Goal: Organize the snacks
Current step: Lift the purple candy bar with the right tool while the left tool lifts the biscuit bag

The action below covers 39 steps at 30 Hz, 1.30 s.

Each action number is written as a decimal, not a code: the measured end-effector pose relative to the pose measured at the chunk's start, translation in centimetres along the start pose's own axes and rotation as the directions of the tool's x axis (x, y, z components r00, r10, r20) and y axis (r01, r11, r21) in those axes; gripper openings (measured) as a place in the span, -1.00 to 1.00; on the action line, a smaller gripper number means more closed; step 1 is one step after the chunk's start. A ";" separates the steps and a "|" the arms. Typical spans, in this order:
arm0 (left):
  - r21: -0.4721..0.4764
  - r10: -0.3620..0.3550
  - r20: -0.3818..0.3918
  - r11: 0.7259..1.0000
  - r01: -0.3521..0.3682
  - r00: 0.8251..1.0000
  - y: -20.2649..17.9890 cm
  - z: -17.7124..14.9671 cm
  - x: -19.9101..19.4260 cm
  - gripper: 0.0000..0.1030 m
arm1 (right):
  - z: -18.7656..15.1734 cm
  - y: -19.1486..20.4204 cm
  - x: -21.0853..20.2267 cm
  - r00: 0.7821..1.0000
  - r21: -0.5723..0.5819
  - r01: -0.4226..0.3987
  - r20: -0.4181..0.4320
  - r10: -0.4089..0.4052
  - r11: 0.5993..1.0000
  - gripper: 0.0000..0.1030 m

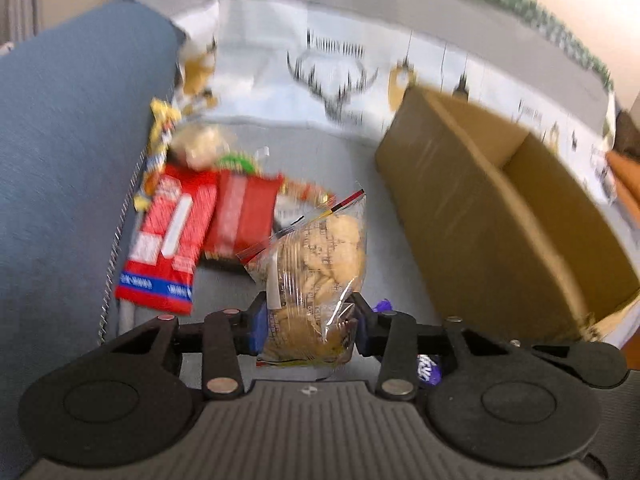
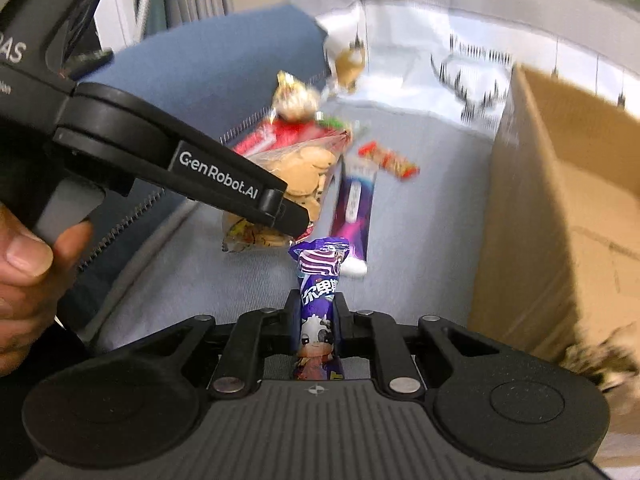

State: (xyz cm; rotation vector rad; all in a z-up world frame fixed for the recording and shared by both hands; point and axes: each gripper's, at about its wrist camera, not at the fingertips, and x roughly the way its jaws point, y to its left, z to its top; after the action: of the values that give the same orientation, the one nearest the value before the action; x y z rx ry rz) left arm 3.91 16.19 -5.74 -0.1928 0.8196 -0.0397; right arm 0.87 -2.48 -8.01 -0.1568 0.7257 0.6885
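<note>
Two grippers work over a grey sofa seat (image 1: 340,160) w/ snacks spread on it. Left gripper (image 1: 307,322) has its fingers (image 1: 256,322) clamped on the near end of a clear cookie bag (image 1: 320,256); the bag's far end points toward the seat's back edge. Right gripper (image 2: 316,322) has its fingers (image 2: 290,316) clenched tight on a purple candy bar (image 2: 318,308) w/ a cartoon cow, wrapper sticking up between them. Red cracker packs (image 1: 192,232) sit near the seat's left edge, against the blue armrest (image 1: 72,140), w/ more small wrappers piled behind them. Open cardboard box (image 1: 500,216) stands at the seat's right edge. In the right wrist view a purple-white packet (image 2: 354,208) lies mid-seat, just beyond the candy bar, and a small red wrapper (image 2: 390,160) lies farther back. A hand (image 2: 24,264) grips the left gripper's handle at that view's left side. Both views are motion-blurred.
</note>
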 end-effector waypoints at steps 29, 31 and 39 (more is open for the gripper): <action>-0.031 -0.096 0.163 0.994 0.103 0.982 -2.3 -0.1 -2.8 -0.12 | 0.6 -16.4 -12.8 0.879 0.358 0.092 0.409 -0.245 0.929 -0.70; -0.034 -0.100 0.164 0.994 0.107 0.981 -2.4 0.0 -2.5 -0.12 | 0.4 -16.9 -12.9 0.874 0.351 0.096 0.418 -0.248 0.931 -0.70; -0.017 -0.102 0.169 0.994 0.106 0.980 -2.8 0.1 -2.3 -0.12 | -0.4 -18.2 -13.5 0.870 0.336 0.125 0.416 -0.266 0.934 -0.70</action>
State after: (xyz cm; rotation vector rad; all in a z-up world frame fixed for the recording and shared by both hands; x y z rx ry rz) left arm 2.47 13.72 -3.51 -0.2596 0.6417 -0.1099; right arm 4.73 -23.77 -1.21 0.2065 0.3429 0.3863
